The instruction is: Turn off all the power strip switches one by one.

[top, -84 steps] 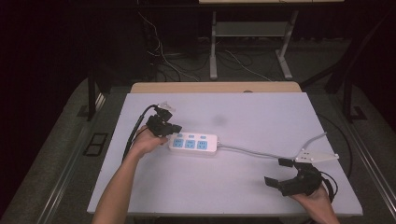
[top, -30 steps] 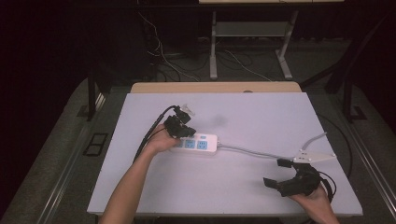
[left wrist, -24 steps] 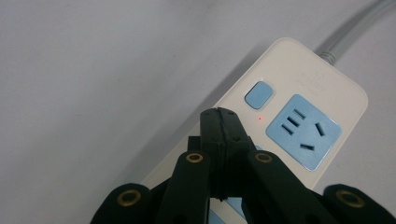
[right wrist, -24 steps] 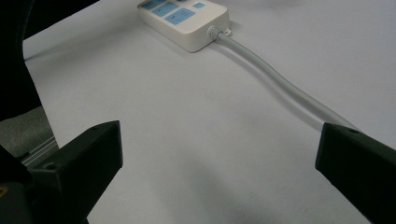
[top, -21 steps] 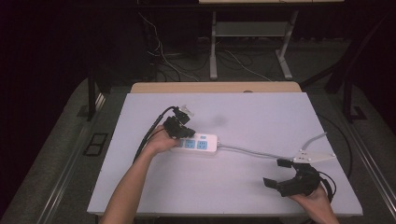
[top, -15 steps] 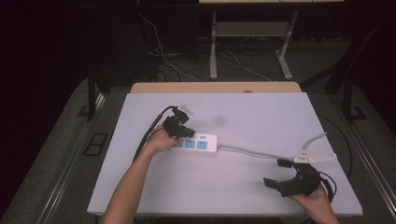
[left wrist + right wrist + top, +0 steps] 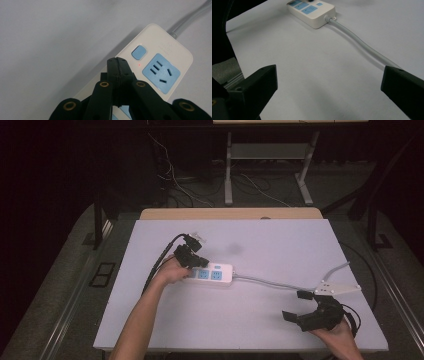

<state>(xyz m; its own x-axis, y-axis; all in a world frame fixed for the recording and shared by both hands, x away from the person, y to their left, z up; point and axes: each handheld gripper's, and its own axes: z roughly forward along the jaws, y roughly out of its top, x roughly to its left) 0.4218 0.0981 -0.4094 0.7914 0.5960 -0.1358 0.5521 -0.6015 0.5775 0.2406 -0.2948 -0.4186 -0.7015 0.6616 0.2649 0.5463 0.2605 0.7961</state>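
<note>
Landmark for all positions: the power strip (image 7: 211, 274), lying flat left of centre on the white table (image 7: 280, 245). Far left of the strip, the person's left forearm (image 7: 142, 312) came in from the near edge and rose toward it. The left gripper (image 7: 192, 260) sat at the strip's left end, jaws pressed together with nothing between them; in the left gripper view the closed tips (image 7: 117, 65) rested over the strip's casing, just short of the blue switch (image 7: 139, 52). A small red indicator light (image 7: 139, 65) glowed just below that switch, beside the blue socket face (image 7: 161, 73). Judgement: the work in hand looked like pressing the switch with the closed tips; the lit dot suggests the strip was on, but whether a press was done or still to come could not be settled from these pictures. No plug sat in any visible socket. To the right of the strip, its grey cord (image 7: 272, 282) ran along the table toward the right edge. Farthest right and nearer the person, well apart from the strip, the right gripper (image 7: 300, 306) was held low over the table, jaws spread wide and empty; in the right gripper view the cord (image 7: 359, 42) passed between the two jaws farther off, untouched. Remaining, as judged: confirm the switch state, then withdraw the left gripper.
</note>
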